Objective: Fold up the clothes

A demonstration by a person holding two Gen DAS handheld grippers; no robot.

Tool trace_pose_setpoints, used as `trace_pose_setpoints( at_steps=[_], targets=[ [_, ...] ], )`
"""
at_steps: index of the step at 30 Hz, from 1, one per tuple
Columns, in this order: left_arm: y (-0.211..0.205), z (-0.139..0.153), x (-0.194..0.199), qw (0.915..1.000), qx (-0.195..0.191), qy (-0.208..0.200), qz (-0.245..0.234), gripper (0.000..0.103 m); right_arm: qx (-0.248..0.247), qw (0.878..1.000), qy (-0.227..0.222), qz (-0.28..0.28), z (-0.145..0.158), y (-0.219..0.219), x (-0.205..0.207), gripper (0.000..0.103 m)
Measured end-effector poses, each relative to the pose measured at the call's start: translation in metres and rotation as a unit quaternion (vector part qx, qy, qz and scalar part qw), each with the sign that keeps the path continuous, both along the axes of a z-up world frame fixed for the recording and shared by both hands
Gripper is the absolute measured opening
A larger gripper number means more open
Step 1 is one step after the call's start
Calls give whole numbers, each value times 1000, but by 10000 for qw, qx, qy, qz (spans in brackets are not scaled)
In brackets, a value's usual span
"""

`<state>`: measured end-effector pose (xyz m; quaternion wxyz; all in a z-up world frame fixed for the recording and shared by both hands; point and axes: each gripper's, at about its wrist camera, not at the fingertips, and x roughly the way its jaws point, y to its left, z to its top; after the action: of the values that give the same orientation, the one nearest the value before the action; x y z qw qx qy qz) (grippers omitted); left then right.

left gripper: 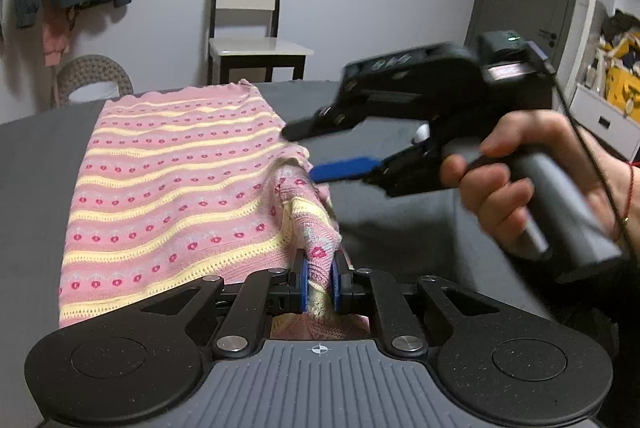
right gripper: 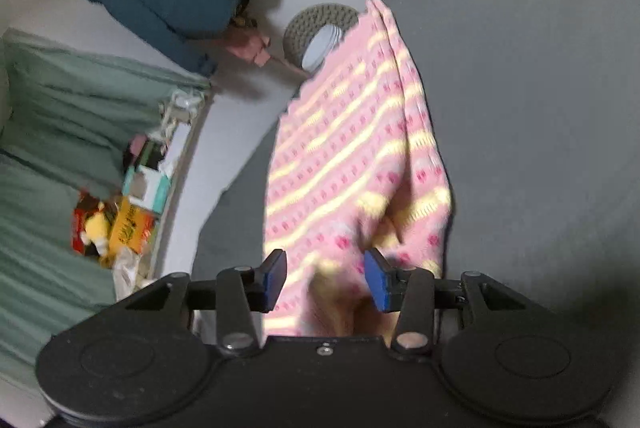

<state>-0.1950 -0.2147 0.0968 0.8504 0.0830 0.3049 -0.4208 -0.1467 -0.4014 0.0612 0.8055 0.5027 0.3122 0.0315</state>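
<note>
A pink knitted garment with yellow stripes and red dots [left gripper: 168,184] is lying spread on the dark grey worktop [left gripper: 36,156]. Its near corner is being pinched by the left tool [left gripper: 320,282]. The right tool [right gripper: 325,278], fingers apart, is being held by a hand [left gripper: 520,180] just beside the raised fold.

Blurred by motion at three o'clock: right gripper [left gripper: 320,152] and the hand [left gripper: 520,184] gripping it. Smeared throughout the right wrist view: pink knit garment [right gripper: 352,156]. Hidden between closed pads at six o'clock: the pinched fold's edge.
</note>
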Motion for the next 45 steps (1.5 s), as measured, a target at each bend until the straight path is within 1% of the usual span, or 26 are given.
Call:
trace_pose_setpoints(
  at_steps=[2, 4, 6, 7, 8, 9, 12, 14, 16, 18, 19, 20, 21, 22, 23, 24, 25, 26, 27, 29, 32, 35, 37, 41, 43, 45],
  targets=[
    [-4, -3, -6, 9998, 92, -136, -86, 10, -18, 10000, 16, 44, -9, 7, 0, 43],
    [-9, -5, -13, 9992, 217, -294, -178, 10, 122, 9999, -86, 15, -16, 11, 3, 43],
    [-12, -6, -19, 9984, 307, -413, -236, 10, 85, 9997, -198, -85, -17, 11, 9, 40],
    [-13, -6, -22, 9981, 334, -459, -245, 10, -13, 9998, -189, -117, -16, 12, 12, 36],
    [-14, -5, -23, 9978, 357, -498, -247, 10, -153, 9997, -130, -129, -15, 14, 14, 22],
    [-15, -4, -25, 9976, 377, -533, -244, 10, -229, 9995, -101, -176, -14, 15, 15, 20],
    [-16, 1, -32, 9964, 373, -700, -289, 10, -337, 9986, -141, -382, -7, 19, 12, 17],
    [-16, 6, -37, 9952, 332, -848, -351, 10, -659, 9961, -386, -443, 7, 22, 4, 17],
    [-17, 10, -45, 9927, 354, -1031, -510, 10, -927, 9933, -524, -456, 14, 24, -1, 16],
    [-19, 11, -51, 9905, 442, -1131, -639, 11, -1165, 9902, -626, -455, 19, 27, -6, 16],
    [-21, 8, -51, 9907, 543, -1074, -642, 10, -1114, 9913, -529, -451, 15, 25, -6, 17],
    [-23, 5, -51, 9906, 645, -1017, -644, 10, -954, 9937, -268, -516, 5, 22, -4, 17],
    [-25, 3, -51, 9905, 746, -960, -646, 10, -854, 9946, -24, -594, -4, 19, -3, 21],
    [-26, 1, -53, 9900, 816, -942, -657, 10, -793, 9948, 45, -631, -8, 16, -2, 20],
    [-26, 1, -55, 9894, 865, -951, -674, 10, -742, 9950, 4, -665, -9, 14, -2, 22],
    [-27, 0, -57, 9888, 914, -961, -691, 10, -691, 9951, -37, -700, -10, 12, -3, 27],
    [-27, -1, -59, 9881, 964, -970, -707, 10, -765, 9943, -102, -740, -7, 11, -3, 32],
    [-27, -2, -61, 9877, 993, -973, -715, 10, -942, 9923, -188, -784, -2, 9, -2, 41],
    [-28, -2, -62, 9875, 1009, -973, -716, 10, -1085, 9904, -256, -813, 2, 6, 2, 43],
    [-28, -4, -65, 9869, 1052, -987, -723, 11, -1259, 9880, -336, -832, 7, -3, 14, 43],
    [-29, -7, -71, 9850, 1103, -1090, -763, 10, -1208, 9893, -429, -697, 5, -17, 42, 43],
    [-28, -8, -74, 9829, 1130, -1194, -824, 10, -1511, 9860, -433, -552, 2, -21, 67, 43],
    [-26, -9, -76, 9821, 1131, -1239, -856, 10, -1654, 9844, -386, -457, -2, -22, 79, 40],
    [-26, -8, -78, 9819, 1095, -1259, -895, 10, -1814, 9814, -333, -530, -11, -26, 93, 4],
    [-25, -8, -79, 9826, 1056, -1234, -903, 10, -1813, 9810, -387, -567, -11, -28, 91, 4],
    [-24, -8, -80, 9834, 1018, -1204, -900, 10, -1988, 9767, -443, -672, -7, -28, 85, 4]
  ],
)
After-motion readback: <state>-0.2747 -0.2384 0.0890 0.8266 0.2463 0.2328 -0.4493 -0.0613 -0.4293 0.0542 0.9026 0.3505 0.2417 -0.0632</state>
